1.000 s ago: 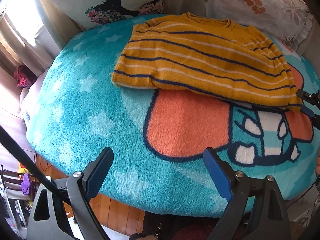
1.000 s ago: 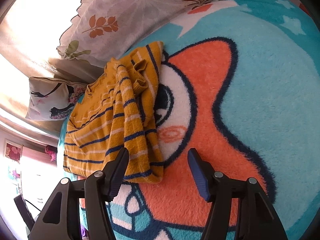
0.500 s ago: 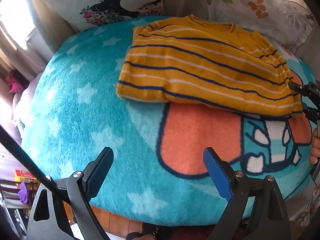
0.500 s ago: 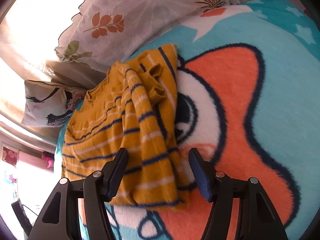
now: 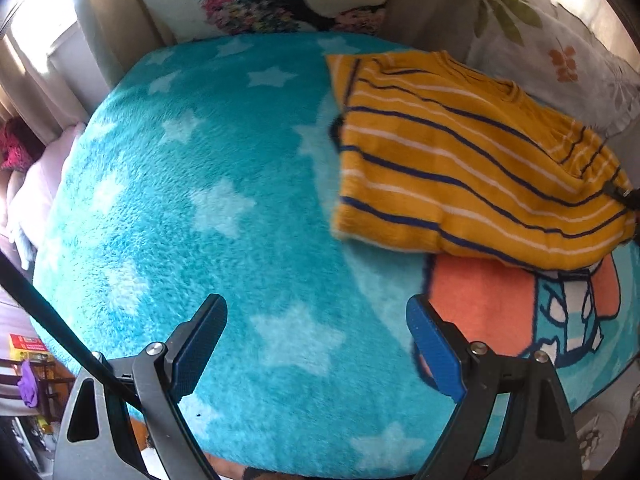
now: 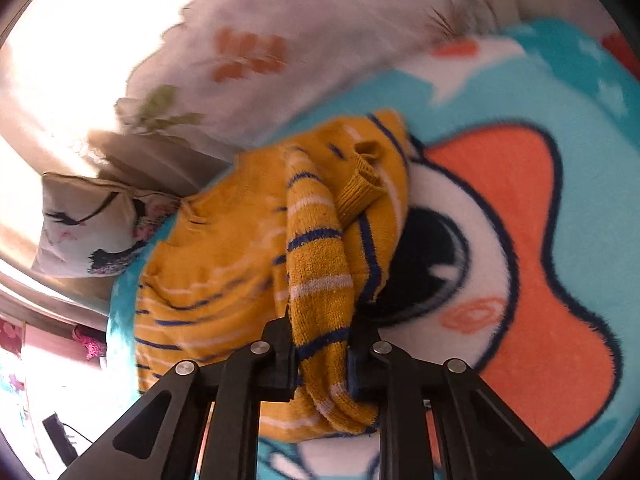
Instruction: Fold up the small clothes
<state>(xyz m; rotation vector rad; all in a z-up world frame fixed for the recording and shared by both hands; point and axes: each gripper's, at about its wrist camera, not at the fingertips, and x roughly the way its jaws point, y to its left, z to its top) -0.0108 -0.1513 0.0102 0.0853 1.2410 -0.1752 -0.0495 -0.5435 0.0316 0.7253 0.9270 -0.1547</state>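
The left tongs [image 5: 316, 344] gape wide over the blanket [image 5: 192, 184], holding nothing; their blue-padded fingers [image 5: 198, 350] hover above teal plush scattered with pale stars, well apart from the sweater [image 5: 460, 168]. The right tongs [image 6: 322, 364] are clamped narrow on the sweater [image 6: 316, 264], a thick fold of the striped knit bunched between the jaws and bulging out below them.

From the left wrist view, left to right: a curtain [image 5: 36, 60] at the bright edge, then the star-strewn blanket, then a pillow [image 5: 276, 4] with a dark floral print at the top. Right of centre lies the mustard sweater with navy and white stripes, folded flat on the blanket, its lower edge over an orange cartoon patch [image 5: 480, 300]. Behind it sits a leaf-print pillow [image 5: 560, 52]. At the far right edge, a black tip of the right tongs touches the sweater's corner.

In the right wrist view, the floral pillow [image 6: 84, 228] sits at left, the leaf-print pillow [image 6: 280, 48] above, blurred. The sweater rises from the jaws toward them, a ribbed cuff [image 6: 360, 184] curling on top. To its right the blanket [image 6: 592, 128] shows a big cartoon eye and orange shape.
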